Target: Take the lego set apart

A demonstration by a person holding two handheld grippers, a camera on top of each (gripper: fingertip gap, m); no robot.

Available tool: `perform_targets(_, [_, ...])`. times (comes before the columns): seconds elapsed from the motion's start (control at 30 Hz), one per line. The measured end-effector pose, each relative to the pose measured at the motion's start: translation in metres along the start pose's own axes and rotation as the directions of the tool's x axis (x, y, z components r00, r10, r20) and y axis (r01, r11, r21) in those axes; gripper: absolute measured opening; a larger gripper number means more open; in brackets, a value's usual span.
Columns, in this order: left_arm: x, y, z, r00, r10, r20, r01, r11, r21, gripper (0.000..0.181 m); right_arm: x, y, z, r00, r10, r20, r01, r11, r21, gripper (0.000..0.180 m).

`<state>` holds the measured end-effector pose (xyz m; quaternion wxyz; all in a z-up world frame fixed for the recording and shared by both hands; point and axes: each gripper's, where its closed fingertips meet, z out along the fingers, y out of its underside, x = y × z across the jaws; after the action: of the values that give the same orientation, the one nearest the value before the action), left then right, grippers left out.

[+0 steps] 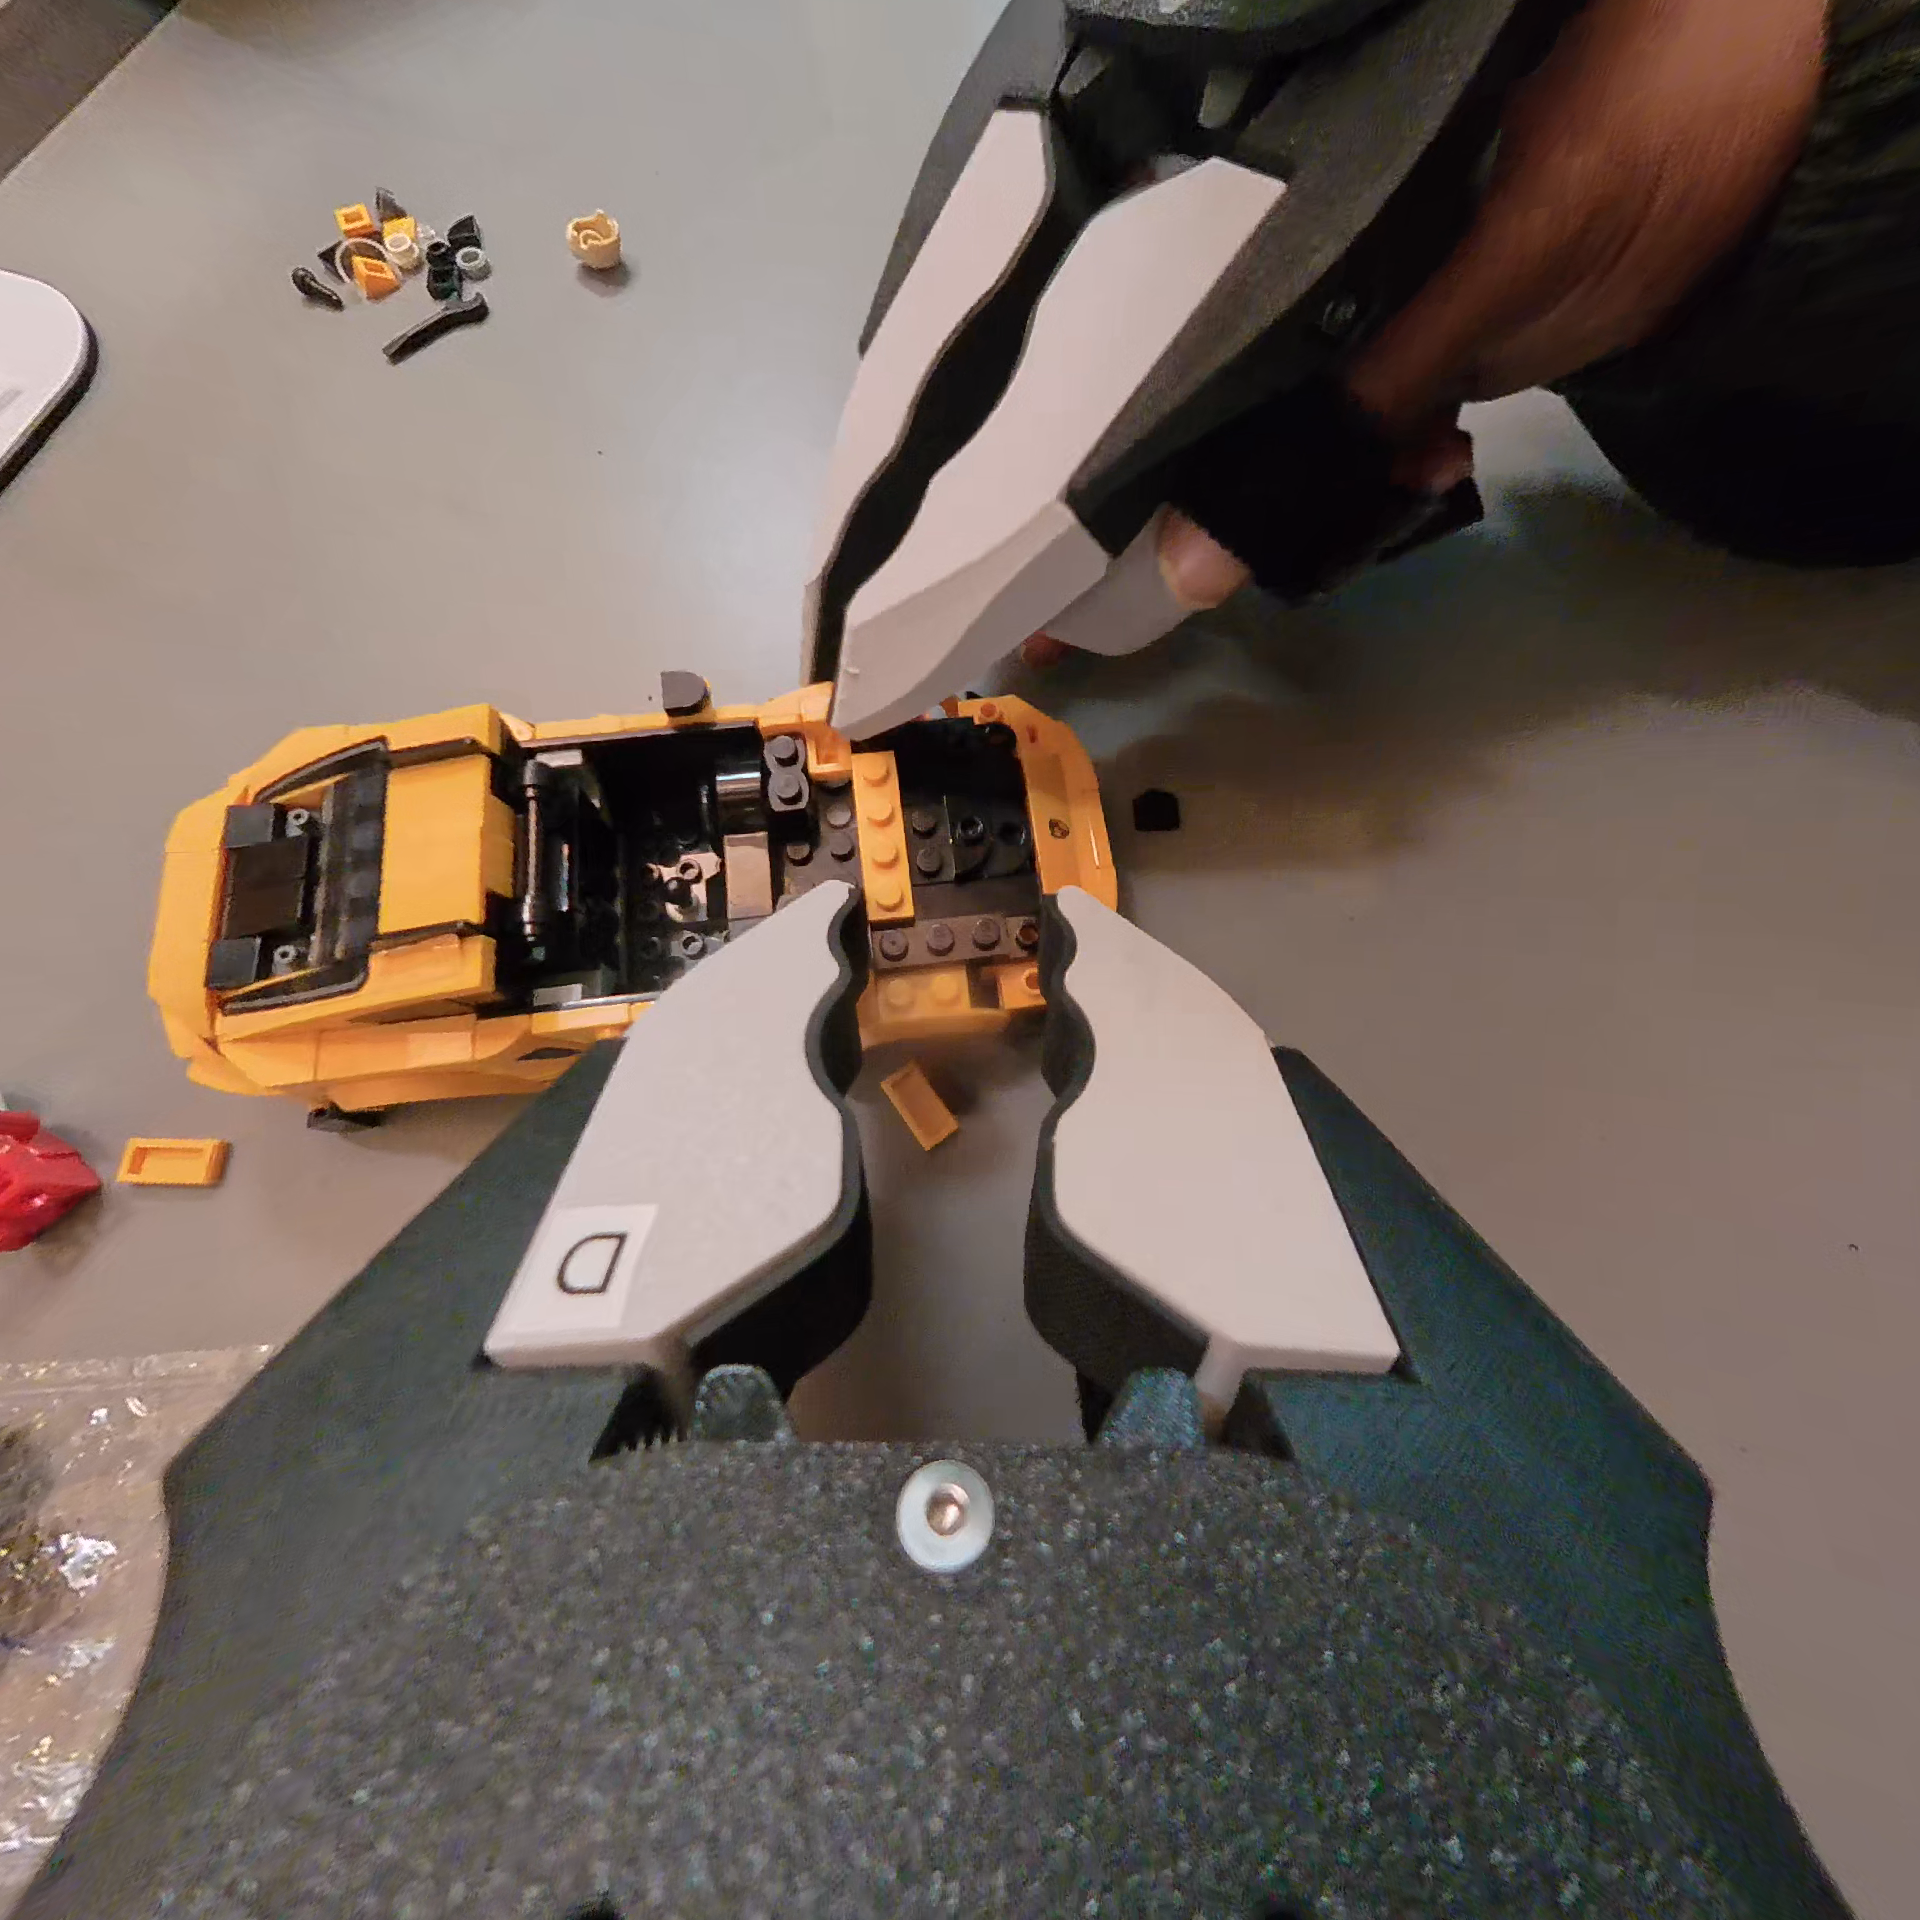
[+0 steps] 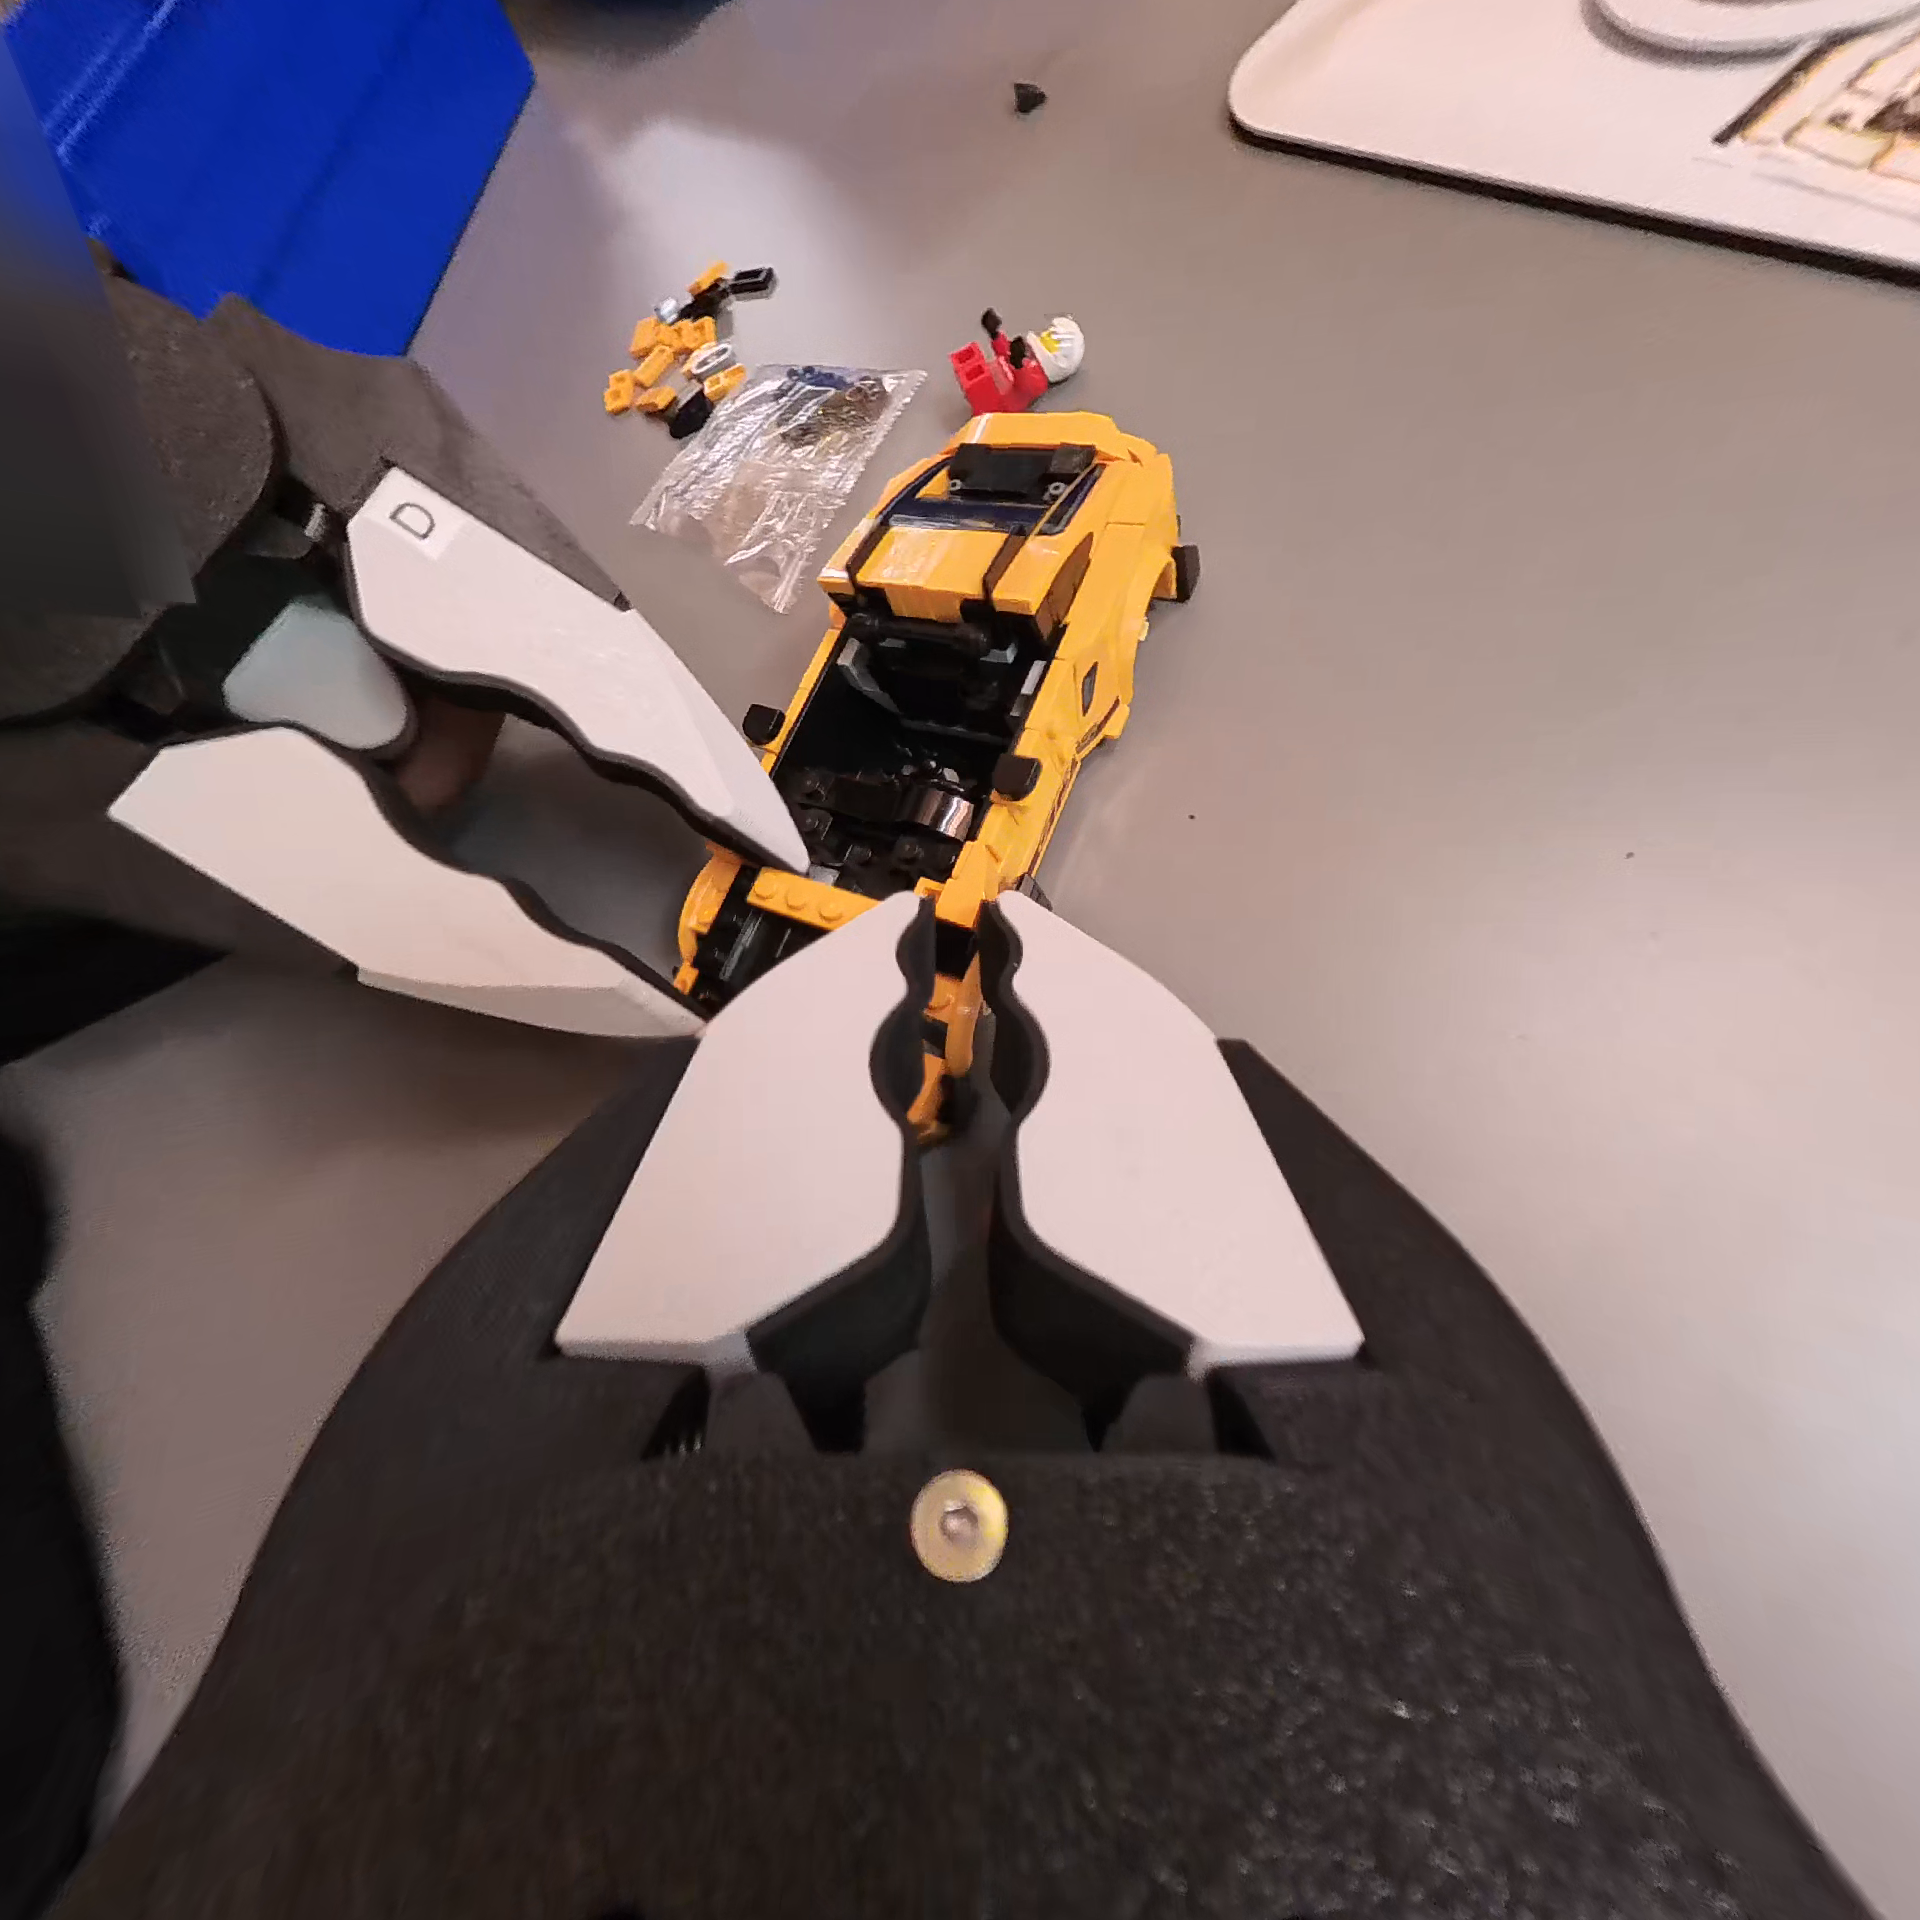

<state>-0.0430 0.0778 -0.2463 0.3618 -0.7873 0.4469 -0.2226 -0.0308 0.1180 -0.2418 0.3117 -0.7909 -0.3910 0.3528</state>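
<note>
A yellow-orange and black lego car [image 1: 436, 831] lies on the grey table with its roof off and its black interior showing; it also shows in the right wrist view [image 2: 1101, 582]. My left gripper [image 1: 951, 914] straddles the car's front section, one fingertip in the cockpit and one at the nose, and holds it; it also shows in the right wrist view [image 2: 748, 940]. My right gripper [image 2: 953, 909] is nearly closed on an orange piece at the car's far side edge, behind the front. In the left wrist view it [image 1: 836, 707] comes down from above.
Loose small parts [image 1: 400, 260], a tan piece [image 1: 594, 241], two orange tiles [image 1: 171, 1162] [image 1: 920, 1107] and a black bit [image 1: 1155, 808] lie around. A plastic bag [image 2: 790, 457], a red minifigure [image 2: 1013, 364], a blue box [image 2: 281, 156] and a white tray [image 2: 1558, 125] stand farther off. Spacing between my two grippers at the tips: around 4 centimetres. The red minifigure [image 2: 1013, 364] is about 15 centimetres from both grippers' fingertips.
</note>
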Motion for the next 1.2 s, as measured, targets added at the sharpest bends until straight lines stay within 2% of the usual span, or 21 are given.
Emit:
perform_targets(0.03, [0.0003,-0.0001,0.0000,1.000,-0.002,-0.002,0.002,1.000,0.001,0.031,-0.0002,0.0001,-0.0009,1.000,-0.024,0.006,0.024,1.000,0.003,0.007])
perform_targets(0.37, [0.0007,-0.0005,0.0000,1.000,-0.006,-0.011,0.006,1.000,0.005,0.030,-0.0053,0.0035,-0.0094,0.988,-0.125,0.087,0.123,0.992,0.024,0.000])
perform_targets(0.6, [0.0007,-0.0006,0.0003,1.000,-0.002,-0.006,0.002,1.000,0.004,0.030,-0.0050,0.0034,-0.0055,0.996,-0.085,0.015,0.085,0.995,-0.054,0.016])
perform_targets(0.87, [0.0003,-0.0002,0.0001,1.000,0.003,-0.001,-0.003,1.000,0.002,0.030,-0.0017,0.0055,-0.0030,0.999,-0.044,-0.018,0.040,0.984,-0.171,0.014])
perform_targets(0.97, [-0.0001,0.0000,-0.0001,1.000,0.005,-0.002,-0.005,1.000,0.002,0.030,-0.0002,0.0047,-0.0039,0.997,-0.075,-0.033,0.068,0.981,-0.180,0.005])
perform_targets(1.1, [-0.0002,0.0000,-0.0002,1.000,0.006,-0.003,-0.006,1.000,0.003,0.030,-0.0003,0.0046,-0.0035,0.992,-0.120,-0.027,0.112,0.972,-0.209,0.006])
perform_targets(1.2, [-0.0005,-0.0002,-0.0001,1.000,0.003,0.000,-0.003,1.000,0.004,0.030,-0.0009,0.0040,-0.0029,0.998,-0.054,-0.021,0.048,0.975,-0.219,0.008])
